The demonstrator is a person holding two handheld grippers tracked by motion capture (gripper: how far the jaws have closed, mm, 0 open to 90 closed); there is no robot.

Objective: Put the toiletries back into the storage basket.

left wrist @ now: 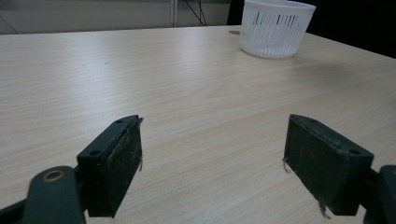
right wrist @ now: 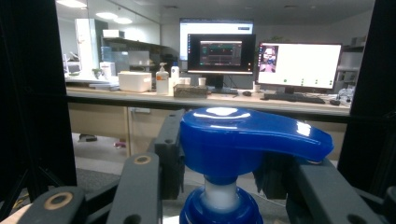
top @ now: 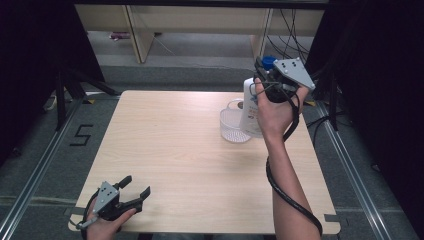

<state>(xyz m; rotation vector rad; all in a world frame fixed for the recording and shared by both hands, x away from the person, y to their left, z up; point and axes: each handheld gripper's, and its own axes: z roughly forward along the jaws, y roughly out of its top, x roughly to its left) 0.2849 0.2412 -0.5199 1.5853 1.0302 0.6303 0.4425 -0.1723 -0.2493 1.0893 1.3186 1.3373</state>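
Observation:
My right gripper (top: 264, 74) is raised over the table's far right and is shut on a white pump bottle (top: 250, 107), which hangs upright from it. In the right gripper view the jaws of this gripper (right wrist: 219, 179) flank the bottle's neck just under the blue pump head (right wrist: 243, 135). The bottle hangs beside and partly over a white slotted basket (top: 231, 126). My left gripper (top: 136, 186) rests low at the table's front left corner, open with nothing between its pads (left wrist: 116, 158). Far ahead of it the basket (left wrist: 275, 28) stands on the wood.
The light wooden table (top: 175, 145) is bare between the two grippers. A small clear cup-like thing (top: 234, 105) sits behind the basket. Dark stands and cables flank the table; desks with monitors (right wrist: 261, 60) lie beyond it.

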